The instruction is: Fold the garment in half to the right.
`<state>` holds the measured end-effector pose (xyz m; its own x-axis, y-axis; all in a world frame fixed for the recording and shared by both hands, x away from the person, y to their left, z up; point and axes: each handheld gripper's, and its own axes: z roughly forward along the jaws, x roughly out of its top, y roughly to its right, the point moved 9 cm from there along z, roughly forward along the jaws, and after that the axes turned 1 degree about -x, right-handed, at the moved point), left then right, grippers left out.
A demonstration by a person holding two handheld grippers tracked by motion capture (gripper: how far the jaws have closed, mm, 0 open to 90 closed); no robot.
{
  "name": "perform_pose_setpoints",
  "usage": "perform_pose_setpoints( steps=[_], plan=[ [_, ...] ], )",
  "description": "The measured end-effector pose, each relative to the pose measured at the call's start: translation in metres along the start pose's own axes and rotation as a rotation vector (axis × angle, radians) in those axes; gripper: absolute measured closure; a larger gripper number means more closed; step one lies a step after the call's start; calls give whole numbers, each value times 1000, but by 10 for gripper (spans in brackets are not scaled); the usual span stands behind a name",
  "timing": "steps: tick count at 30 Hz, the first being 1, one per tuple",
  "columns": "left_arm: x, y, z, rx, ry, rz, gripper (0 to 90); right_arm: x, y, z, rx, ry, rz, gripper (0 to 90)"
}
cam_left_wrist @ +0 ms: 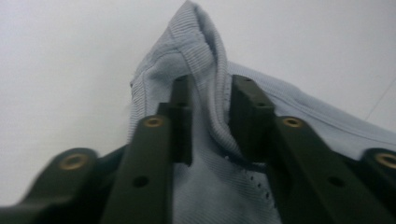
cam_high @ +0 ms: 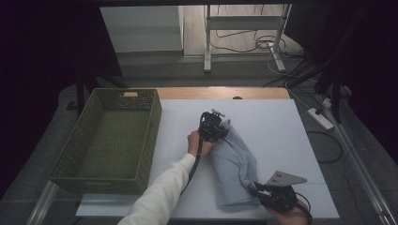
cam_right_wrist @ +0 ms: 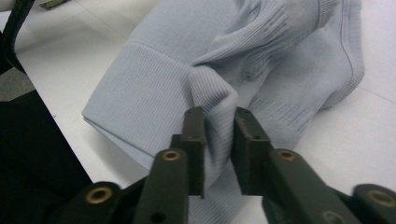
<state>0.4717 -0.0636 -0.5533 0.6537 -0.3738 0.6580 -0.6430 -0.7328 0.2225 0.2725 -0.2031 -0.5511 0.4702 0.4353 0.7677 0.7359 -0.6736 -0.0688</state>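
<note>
My left gripper [cam_high: 217,123] clamps the far end of the light-blue garment [cam_high: 234,164] mid-table; my right gripper [cam_high: 257,187] clamps its near ribbed edge. I read no lettering anywhere.

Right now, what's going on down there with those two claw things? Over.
Left gripper shut on far end of light blue garment. Right gripper shut on its near end. Green basket waits left, empty. Nothing in the way.

No readable text, labels, brands or numbers anywhere in views.
</note>
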Motion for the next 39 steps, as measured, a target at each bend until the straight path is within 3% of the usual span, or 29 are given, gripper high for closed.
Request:
perform_pose_setpoints(
  steps=[5,9,17,20,31,39],
  plan=[
    [11,-3,-17,15,72,-1,483,5,3,-3,-26,36,0,548],
    [11,-4,-26,4,84,-4,425,9,5,-6,-54,61,3,472],
    [3,-5,-43,-36,104,-8,421,25,7,-17,-66,165,5,424],
    [-1,-5,-49,-44,114,-11,419,29,8,-18,-65,180,14,418],
    [-14,-7,-66,-52,143,-21,420,55,0,6,-39,170,1,403],
    [-20,-3,-75,-59,148,-8,420,71,4,21,-27,166,26,395]
  ],
)
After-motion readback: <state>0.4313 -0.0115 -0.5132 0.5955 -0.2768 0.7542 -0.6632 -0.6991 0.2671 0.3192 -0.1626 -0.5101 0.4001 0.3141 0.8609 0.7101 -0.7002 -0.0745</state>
